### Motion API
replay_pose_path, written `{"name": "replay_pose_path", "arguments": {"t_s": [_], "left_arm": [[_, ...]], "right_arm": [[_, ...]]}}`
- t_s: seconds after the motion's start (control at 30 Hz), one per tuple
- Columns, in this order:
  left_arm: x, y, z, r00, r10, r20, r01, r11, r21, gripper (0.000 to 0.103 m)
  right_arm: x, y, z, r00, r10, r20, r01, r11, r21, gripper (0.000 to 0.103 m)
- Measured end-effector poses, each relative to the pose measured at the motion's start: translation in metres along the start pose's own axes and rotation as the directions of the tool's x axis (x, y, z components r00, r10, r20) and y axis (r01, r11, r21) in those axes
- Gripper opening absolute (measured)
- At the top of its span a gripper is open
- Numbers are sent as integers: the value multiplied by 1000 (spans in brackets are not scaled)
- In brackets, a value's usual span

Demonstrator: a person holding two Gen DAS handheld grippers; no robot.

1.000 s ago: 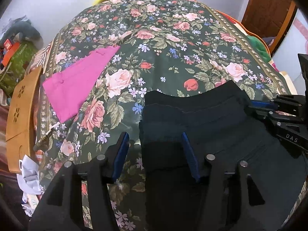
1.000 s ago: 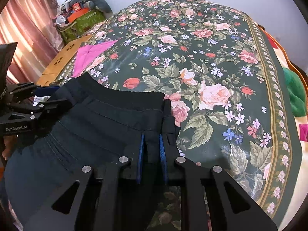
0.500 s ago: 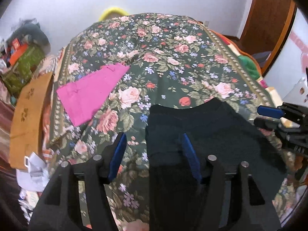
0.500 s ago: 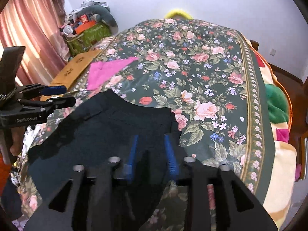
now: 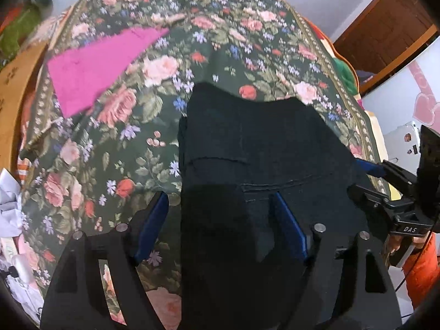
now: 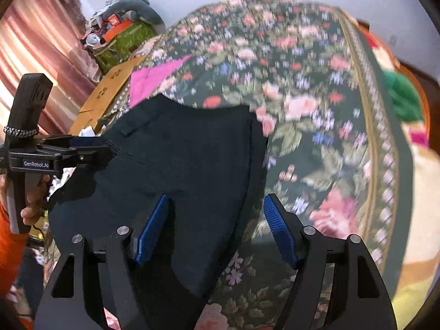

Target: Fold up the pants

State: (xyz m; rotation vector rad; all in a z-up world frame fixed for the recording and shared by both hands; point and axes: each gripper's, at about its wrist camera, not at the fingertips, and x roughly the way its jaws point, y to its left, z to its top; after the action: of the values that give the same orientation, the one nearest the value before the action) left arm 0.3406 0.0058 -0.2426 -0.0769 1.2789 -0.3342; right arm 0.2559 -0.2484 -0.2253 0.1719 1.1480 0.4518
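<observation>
While both cameras look down on the black pants [image 5: 255,148] lying folded on the flowered bed [image 5: 132,143], each shows something the other misses. Seen from the left wrist, the left gripper [image 5: 220,225] has just been spreading its fingers, which stand released with the pants' left edge between them, untouched; a wooden door [image 5: 385,30] appears only here. Seen from the right wrist, the right gripper [image 6: 214,228] has likewise just let go, its fingers apart over the pants' right edge; pink curtains [image 6: 30,41] show only here. A pink cloth [image 5: 96,66] lies beyond the pants.
</observation>
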Motion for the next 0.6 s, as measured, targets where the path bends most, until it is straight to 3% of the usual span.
{"name": "replay_pose_path", "arguments": {"t_s": [0.1,0.27,0.37,0.53,0.6], "left_arm": [[7,3,4,1000,-14,-14,14,1000,-10,86],[26,3,9,991,-106,-87,104,994,-28,86],[31,-1,11,988,-119,-94,119,993,-12,86],[35,-2,16,982,-160,-104,155,987,-50,84],[35,-5,16,982,-160,-102,157,987,-38,77]], "right_arm": [[9,-5,0,998,55,-22,-54,998,40,69],[28,-15,5,989,136,-54,-129,986,110,70],[30,-14,6,985,159,-65,-152,983,107,71],[34,-16,9,975,204,-85,-192,973,131,54],[33,-15,10,974,210,-88,-197,971,133,45]]}}
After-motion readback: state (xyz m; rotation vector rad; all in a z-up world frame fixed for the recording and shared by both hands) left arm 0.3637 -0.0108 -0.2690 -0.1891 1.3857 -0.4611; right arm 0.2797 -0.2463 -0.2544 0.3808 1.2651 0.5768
